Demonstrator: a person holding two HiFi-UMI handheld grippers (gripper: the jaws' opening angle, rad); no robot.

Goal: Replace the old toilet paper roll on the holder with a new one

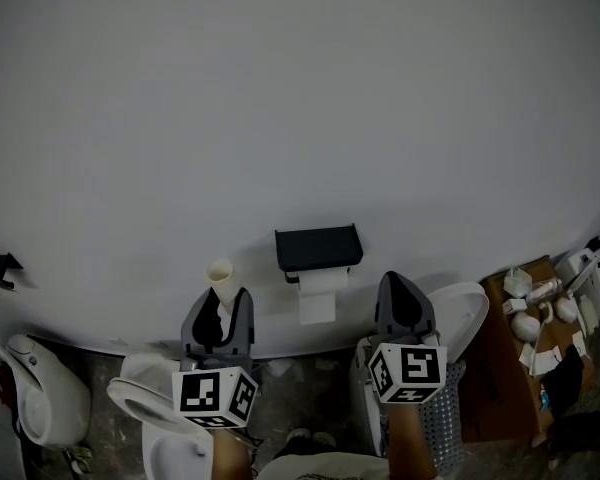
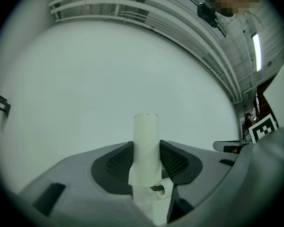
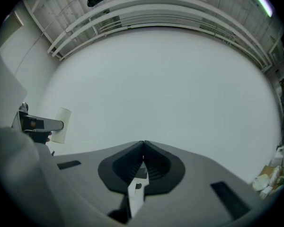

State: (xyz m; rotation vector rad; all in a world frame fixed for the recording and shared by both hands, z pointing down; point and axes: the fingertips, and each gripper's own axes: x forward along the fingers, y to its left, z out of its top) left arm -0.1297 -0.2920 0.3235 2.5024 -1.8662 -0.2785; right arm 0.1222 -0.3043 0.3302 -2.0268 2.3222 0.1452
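- Left fingers (image 2: 119, 161) closed part-way on a thin pale tube (image 2: 146, 143). It stands upright between the pads with a loose wrap of paper round its lower half. Left gripper (image 1: 223, 306) has it firmly.
- Right fingers (image 3: 125, 164) pressed together with nothing between them. Right gripper (image 3: 143, 148) idle.
- Tube sits below-left of the holder (image 1: 318, 247), near it but apart. Right gripper is below-right of the holder, also apart.
- Holder is a black covered box fixed to the wall (image 1: 280, 98). A sheet of paper (image 1: 317, 298) hangs from under it, so a roll seems to be inside. The cover hides the roll itself.
- Step, my reading: the tube looks like the spent core, already out of the holder. Cannot tell whether the roll behind the cover is the new one.
- Next move, probably: get rid of the tube. A mesh bin (image 1: 440, 423) stands below-right of the holder. The tube is light and easily crushed, so it wants a gentle grip and a clean release. If the holder still needs loading, the right fingers must open first. No spare roll in view.
- Room: plain pale wall, dim light, grey speckled floor (image 1: 105, 366) below the holder.
- White toilet (image 1: 150, 408) below-left of the holder, another (image 1: 467, 313) to its right.
- Brown box (image 1: 500, 368) of clutter far right. Small black hook (image 1: 0, 266) on the wall far left.
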